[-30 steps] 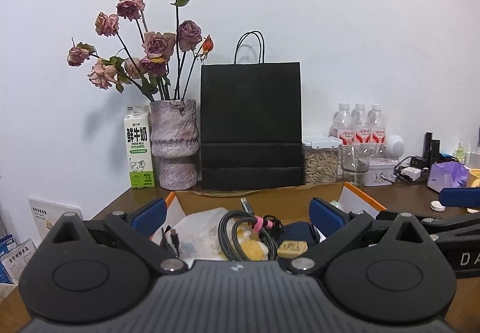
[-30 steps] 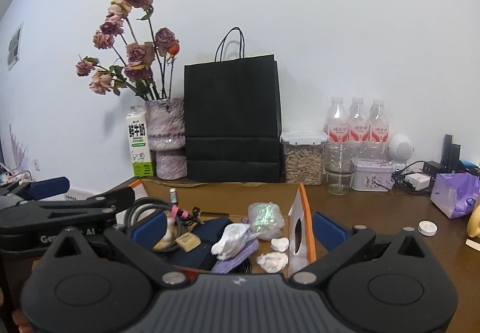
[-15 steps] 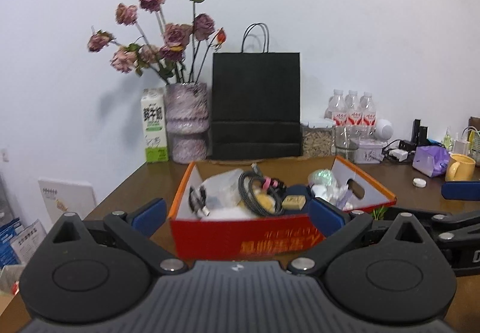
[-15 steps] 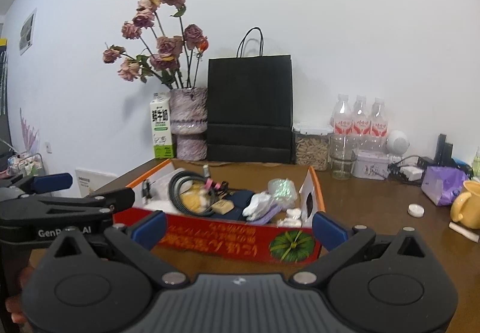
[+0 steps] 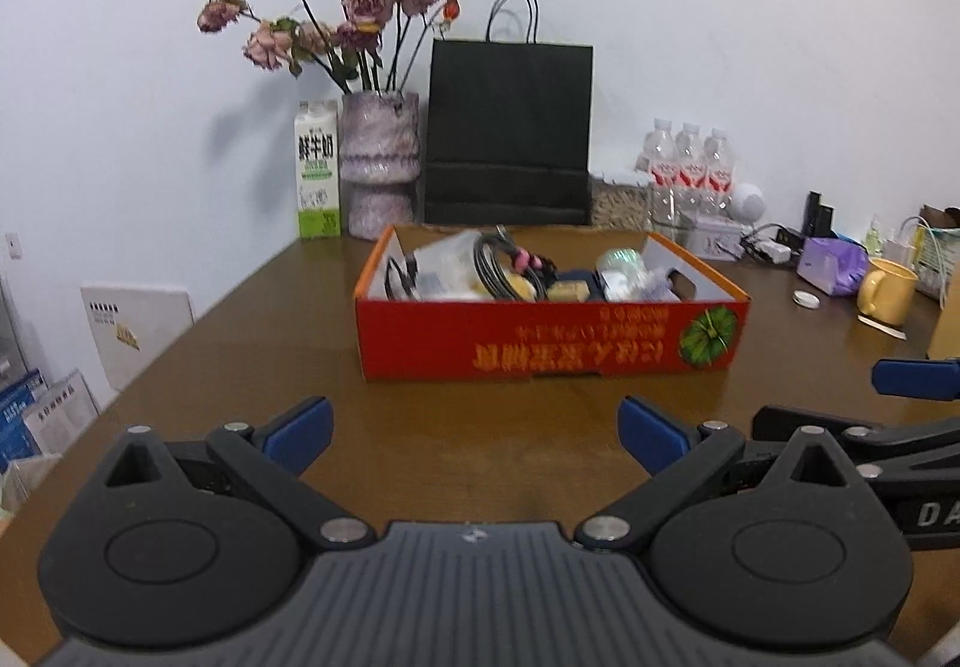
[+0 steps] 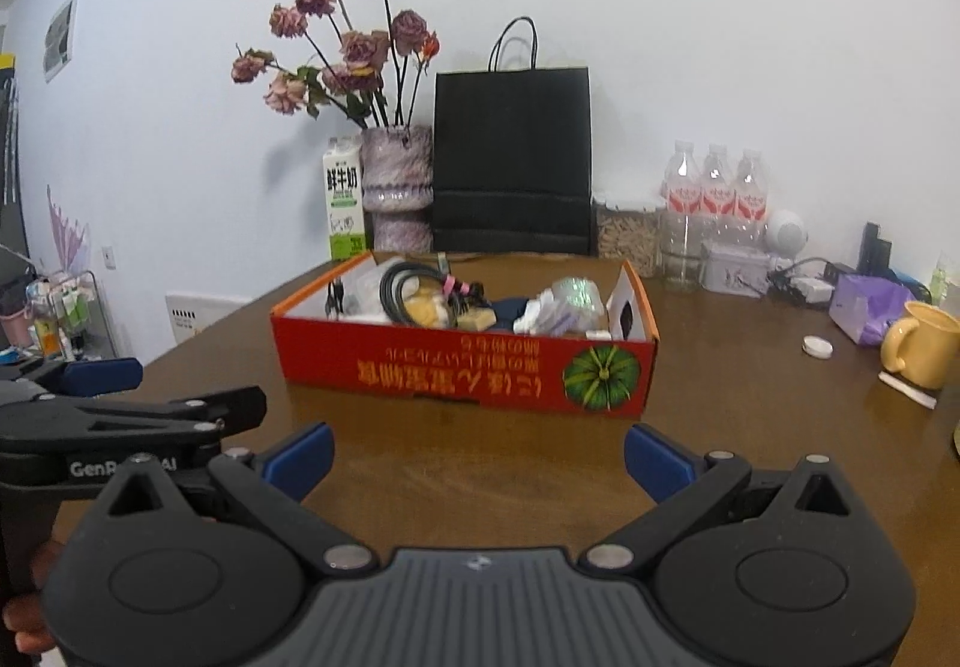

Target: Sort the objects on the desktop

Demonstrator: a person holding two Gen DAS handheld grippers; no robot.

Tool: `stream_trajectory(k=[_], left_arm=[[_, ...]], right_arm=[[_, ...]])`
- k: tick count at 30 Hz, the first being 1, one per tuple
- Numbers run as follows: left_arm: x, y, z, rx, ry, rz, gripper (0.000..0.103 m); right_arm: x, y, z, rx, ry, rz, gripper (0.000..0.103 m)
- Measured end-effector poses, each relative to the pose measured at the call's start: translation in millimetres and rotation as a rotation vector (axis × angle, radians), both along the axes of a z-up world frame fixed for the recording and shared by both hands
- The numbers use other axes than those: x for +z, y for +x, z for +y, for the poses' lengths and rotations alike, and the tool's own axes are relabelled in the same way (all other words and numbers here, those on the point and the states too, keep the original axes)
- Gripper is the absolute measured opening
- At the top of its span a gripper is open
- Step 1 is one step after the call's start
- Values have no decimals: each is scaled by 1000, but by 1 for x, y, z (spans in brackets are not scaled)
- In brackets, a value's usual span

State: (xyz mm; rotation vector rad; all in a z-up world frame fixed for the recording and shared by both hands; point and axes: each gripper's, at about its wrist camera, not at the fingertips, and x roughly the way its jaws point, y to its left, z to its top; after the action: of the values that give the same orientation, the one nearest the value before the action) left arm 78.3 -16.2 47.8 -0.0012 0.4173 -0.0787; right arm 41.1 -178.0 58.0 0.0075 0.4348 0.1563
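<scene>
Both claws stand wide open and hold nothing. The left claw [image 5: 474,436] hovers low over the bare brown table [image 5: 240,367], and the right claw [image 6: 478,457] hangs level beside it, each facing the red box [image 5: 549,334] that sits near the middle of the table, apart from both.

The box holds a heap of small things: a coiled black cable [image 6: 408,292] with a pink tie, a yellowish lump, a tan block, white crumpled wrappers [image 6: 540,310] and a shiny ball of wrap [image 6: 576,292]. A white cap [image 6: 817,347] and a yellow mug [image 6: 921,346] lie outside it on the right.

This layout fits either a box waiting to be emptied and sorted, or one into which the loose things are already gathered, so I bid no move. Any reach into the heap should probably come from above, jaws spread, taking one piece clear of the cable loops so nothing drags along.

The near wall hides the box floor and the lower parts of the heap. The small pieces are too blurred to name, and the mug side is cut off at the edge.
</scene>
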Motion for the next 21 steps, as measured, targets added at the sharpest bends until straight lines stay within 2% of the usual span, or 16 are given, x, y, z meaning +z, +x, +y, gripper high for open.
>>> stream_trajectory(k=[12,21], left_arm=[[-18,-15,2,30,4,79,103],[-18,-18,1,31,5,80,103]], right_arm=[[-22,-10,2,3,20,77,103],[-24,-14,3,1,15,74,103]])
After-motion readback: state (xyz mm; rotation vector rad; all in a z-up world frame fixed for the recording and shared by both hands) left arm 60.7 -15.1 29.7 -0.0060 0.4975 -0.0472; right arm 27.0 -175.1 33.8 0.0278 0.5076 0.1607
